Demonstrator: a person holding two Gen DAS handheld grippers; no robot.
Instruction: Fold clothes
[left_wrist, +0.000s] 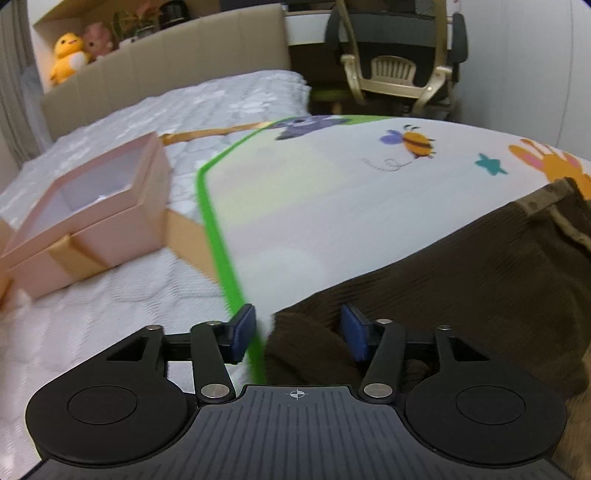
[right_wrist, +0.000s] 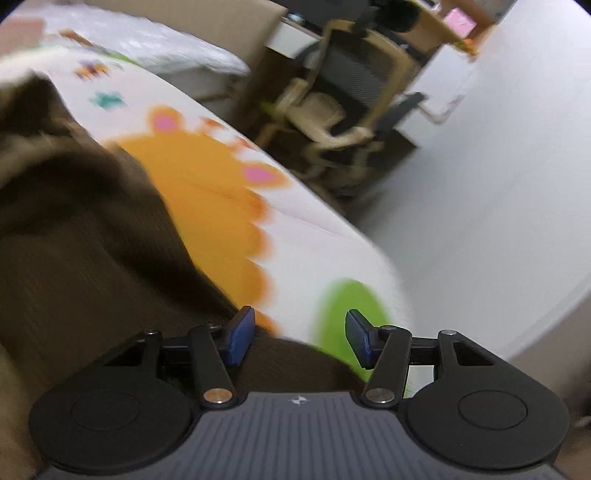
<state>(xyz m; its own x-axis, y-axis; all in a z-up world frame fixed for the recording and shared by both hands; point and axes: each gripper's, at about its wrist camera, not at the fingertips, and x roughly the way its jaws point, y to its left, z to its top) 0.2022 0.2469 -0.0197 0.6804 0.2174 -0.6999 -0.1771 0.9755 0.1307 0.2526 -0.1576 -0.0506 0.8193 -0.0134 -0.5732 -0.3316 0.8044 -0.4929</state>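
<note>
A dark brown ribbed garment (left_wrist: 461, 266) is seen spread over a cartoon-printed play mat (left_wrist: 332, 192) that covers part of a white quilted bed (left_wrist: 110, 325); in the left wrist view it fills the lower right of the frame, with one bunched corner lying low at centre. The left gripper (left_wrist: 298, 330) is held with its blue pads wide apart, and that bunched corner sits between them without being pinched, so it is judged that a grasp on this corner is being lined up. In the right wrist view the same garment (right_wrist: 81, 240) occupies the left and lower centre of the frame, its edge running diagonally past an orange cartoon figure on the mat (right_wrist: 332, 240). The right gripper (right_wrist: 300, 338) is likewise spread open, and the cloth edge passes just under the gap; whether fabric is touched cannot be told through the blur. The two tools appear placed at opposite corners so that one edge can be lifted evenly. A pink box (left_wrist: 92, 218) rests on the bed at the left of the left wrist frame, well apart from the garment.
</note>
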